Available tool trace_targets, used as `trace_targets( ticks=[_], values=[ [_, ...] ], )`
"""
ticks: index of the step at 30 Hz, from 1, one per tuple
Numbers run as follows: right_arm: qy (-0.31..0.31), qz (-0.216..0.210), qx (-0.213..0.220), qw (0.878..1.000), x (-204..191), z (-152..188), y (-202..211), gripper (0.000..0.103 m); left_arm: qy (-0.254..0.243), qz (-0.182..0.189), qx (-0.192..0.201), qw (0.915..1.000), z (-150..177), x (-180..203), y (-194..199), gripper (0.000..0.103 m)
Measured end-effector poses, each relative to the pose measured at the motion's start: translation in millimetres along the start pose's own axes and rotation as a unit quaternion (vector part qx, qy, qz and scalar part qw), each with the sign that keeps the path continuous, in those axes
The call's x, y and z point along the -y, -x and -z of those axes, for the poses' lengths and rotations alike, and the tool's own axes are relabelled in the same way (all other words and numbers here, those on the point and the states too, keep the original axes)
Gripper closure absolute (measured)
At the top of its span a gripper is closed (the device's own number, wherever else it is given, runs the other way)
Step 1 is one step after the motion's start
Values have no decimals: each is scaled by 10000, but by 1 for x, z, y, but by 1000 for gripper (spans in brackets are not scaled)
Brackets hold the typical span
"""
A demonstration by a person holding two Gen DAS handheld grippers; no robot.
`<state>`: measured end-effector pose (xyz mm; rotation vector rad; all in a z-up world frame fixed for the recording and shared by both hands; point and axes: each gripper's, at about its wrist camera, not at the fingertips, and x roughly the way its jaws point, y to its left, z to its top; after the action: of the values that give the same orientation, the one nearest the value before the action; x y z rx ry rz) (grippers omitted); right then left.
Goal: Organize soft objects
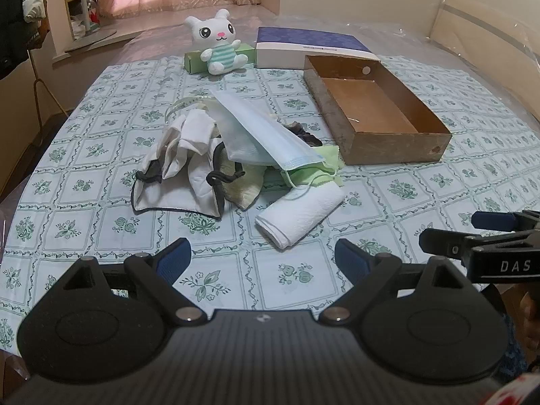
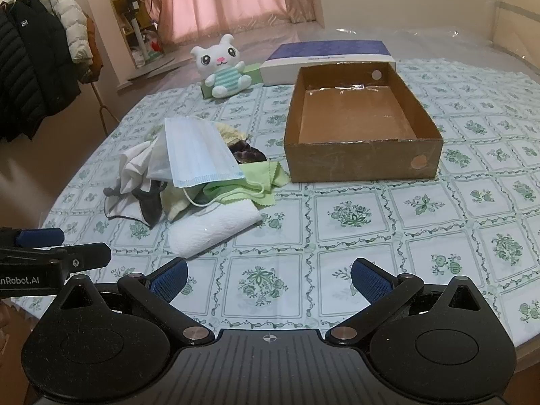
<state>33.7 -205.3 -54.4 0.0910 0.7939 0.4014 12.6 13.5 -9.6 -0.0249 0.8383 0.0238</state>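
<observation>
A pile of soft things lies mid-table: a blue face mask (image 1: 266,131) (image 2: 197,150) on top, white and grey cloth masks (image 1: 182,168) (image 2: 135,182), a green cloth (image 1: 314,168) (image 2: 256,182) and a folded white towel (image 1: 300,214) (image 2: 212,229). An open brown cardboard box (image 1: 398,155) (image 2: 361,162) stands to the right, empty. My left gripper (image 1: 263,263) is open and empty, low before the towel. My right gripper (image 2: 270,278) is open and empty, over the tablecloth right of the pile.
A white plush bunny (image 1: 217,42) (image 2: 224,67) leans on a green box (image 1: 195,60) at the back, next to a purple-and-white box (image 1: 310,49) (image 2: 324,59). Coats (image 2: 40,67) hang on a rack at the left. The round table's edge curves close behind both grippers.
</observation>
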Motion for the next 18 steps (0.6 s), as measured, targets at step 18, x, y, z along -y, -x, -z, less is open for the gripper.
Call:
trace_targets(
  ticks=[18],
  values=[
    [-118,34,-165,9998,10,3,-20,0,-273,218,-72,9994,4,0,-36,13]
  ],
)
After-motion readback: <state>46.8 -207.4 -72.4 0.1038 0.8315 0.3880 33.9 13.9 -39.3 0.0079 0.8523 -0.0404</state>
